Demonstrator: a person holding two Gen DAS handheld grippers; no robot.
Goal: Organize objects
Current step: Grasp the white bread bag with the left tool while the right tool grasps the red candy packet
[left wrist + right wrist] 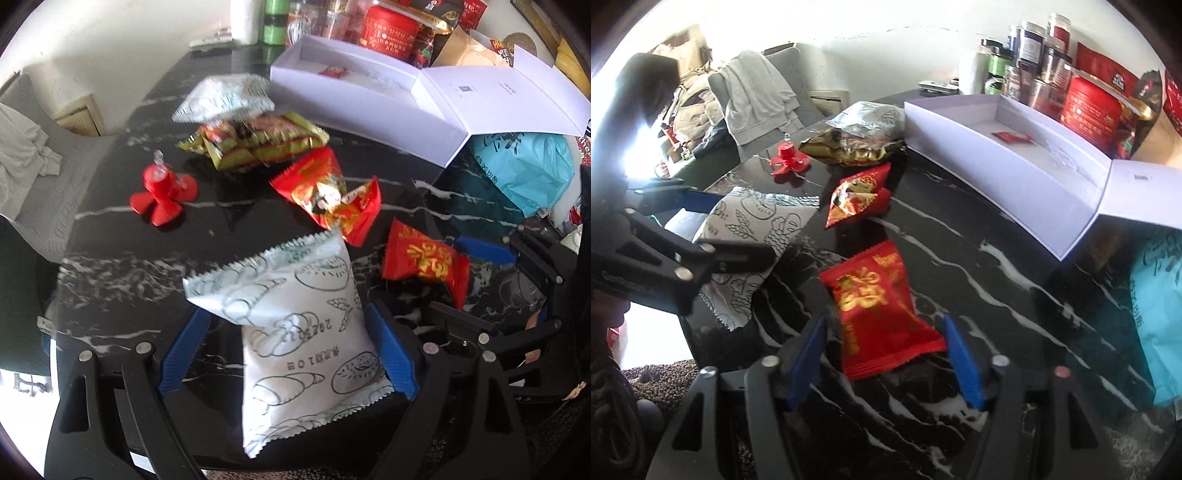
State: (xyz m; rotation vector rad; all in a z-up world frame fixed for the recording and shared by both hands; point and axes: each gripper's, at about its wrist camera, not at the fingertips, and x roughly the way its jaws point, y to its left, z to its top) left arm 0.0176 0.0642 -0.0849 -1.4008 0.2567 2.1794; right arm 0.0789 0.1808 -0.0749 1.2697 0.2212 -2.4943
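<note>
- Two grippers work over a black marbled bench (960, 258); several snack packets lie scattered on it
- Left gripper (288, 354): fingers (391, 362) spread wide with a white packet (295, 332) printed with bread drawings between them; the right finger touches the packet's edge, the left finger stands clear of it; whether the packet is gripped I cannot tell
- Right gripper (882, 354): fingers (960, 362) parted around a red packet (879, 314) with gold print; neither finger presses on it; no earlier view shows how they got there
- White box (1015, 177) lies open at the far right, lid folded out; one small red sachet (1012, 137) rests inside
- Between box and grippers: another red packet (857, 195); beyond it a green-gold packet (849, 147) under a second white packet (868, 118)
- Red flower-shaped ornament (162, 192) stands far left, apart from the packets
- Jars and a red tin (1089, 107) crowd the far edge behind the box; a teal bag (1160, 314) sits at right
</note>
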